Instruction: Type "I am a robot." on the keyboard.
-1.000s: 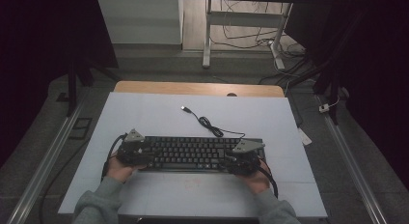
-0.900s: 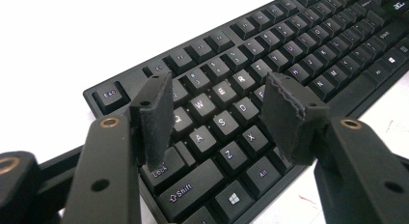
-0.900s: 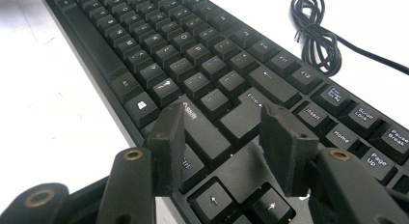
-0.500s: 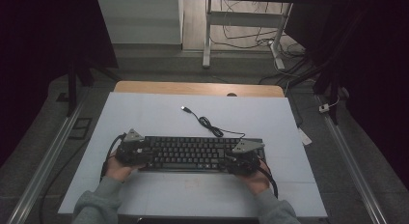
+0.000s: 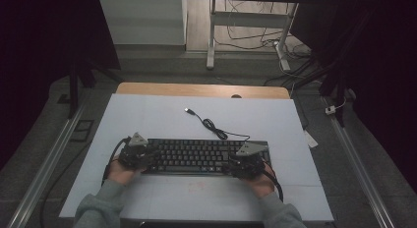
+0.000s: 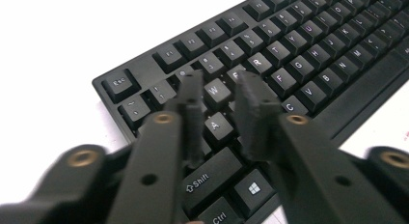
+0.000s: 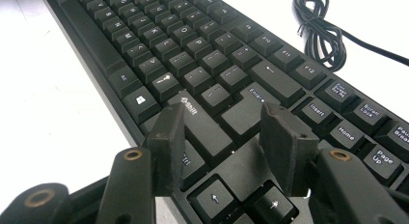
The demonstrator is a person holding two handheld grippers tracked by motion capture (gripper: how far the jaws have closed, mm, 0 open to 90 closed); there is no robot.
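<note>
I have the left gripper (image 5: 139, 156) and right gripper (image 5: 246, 164) over opposite ends of the keyboard (image 5: 196, 155), both released; no grasp made, lifting remains.

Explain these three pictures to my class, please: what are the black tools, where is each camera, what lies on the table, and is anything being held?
A person sits at a table and holds a two-jaw tool, called a gripper, in each hand. The high view looks down from above: the left gripper is at the left end of a black keyboard, the right gripper at its right end. The other two pictures come from small cameras riding on the grippers, looking along their own jaws. In the left gripper view, the jaws stand apart over the W and A keys. In the right gripper view, the jaws stand apart near the Shift, Enter and arrow keys. The keyboard lies on a pale sheet, its cable coiled behind it with the plug free. Both grippers are open; neither grips anything.
</note>
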